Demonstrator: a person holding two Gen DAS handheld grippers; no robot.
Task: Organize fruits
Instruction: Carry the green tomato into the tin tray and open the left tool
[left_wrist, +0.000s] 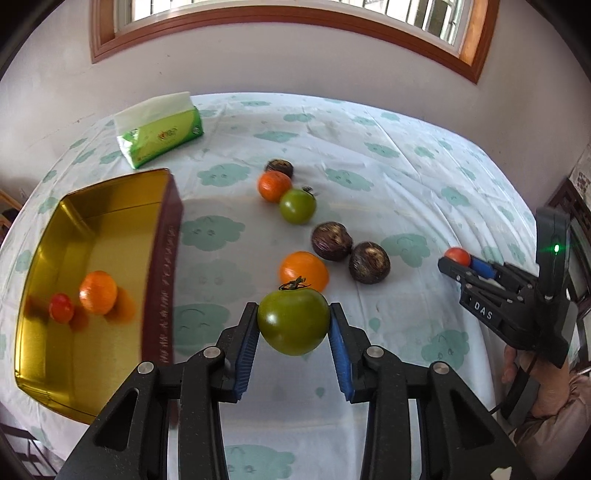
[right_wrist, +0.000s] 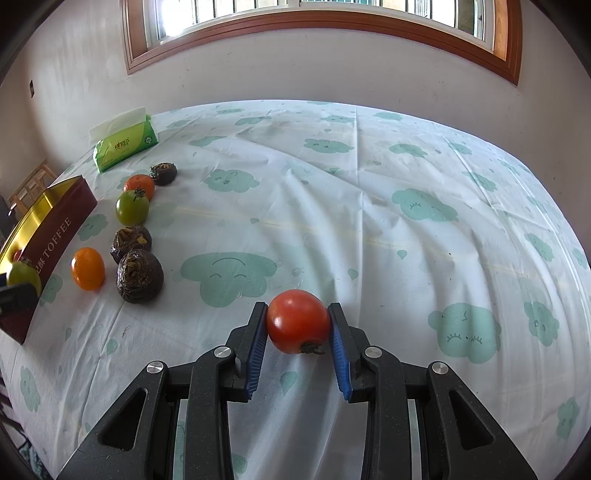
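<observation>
A table covered by a white cloth (right_wrist: 369, 206) printed with pale green clouds. Resting on it: a green tissue pack (left_wrist: 162, 134) at the far left; an open toffee tin (left_wrist: 162, 266), gold inside, at the left edge; and loose fruit beside the tin, namely two oranges (left_wrist: 304, 270) (left_wrist: 274, 186), a green tomato (left_wrist: 297, 206) and three dark wrinkled fruits (left_wrist: 331, 241) (left_wrist: 369, 262) (left_wrist: 279, 168).
</observation>
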